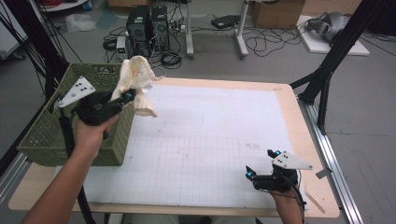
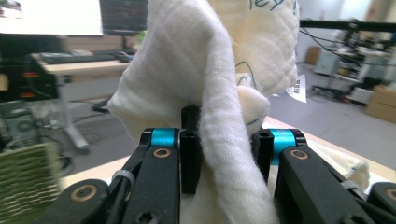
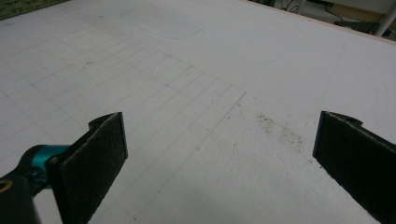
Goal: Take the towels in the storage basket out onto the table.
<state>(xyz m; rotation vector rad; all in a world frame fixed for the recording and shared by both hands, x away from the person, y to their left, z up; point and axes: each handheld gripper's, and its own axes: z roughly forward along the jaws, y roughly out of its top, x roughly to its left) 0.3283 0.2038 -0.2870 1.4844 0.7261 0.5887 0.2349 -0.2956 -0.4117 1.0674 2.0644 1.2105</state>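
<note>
the left gripper has its jaws clamped on a bunched cream cloth, lifted in the air just beside the green woven basket, at that basket's far right corner and above the tabletop; the right gripper sits low on the white grid mat, well apart from the basket, jaws spread wide with nothing between them

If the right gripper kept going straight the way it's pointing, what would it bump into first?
Probably just the white gridded mat. The right gripper, jaws wide open with nothing between them, points low across it; depth is hard to judge.
</note>
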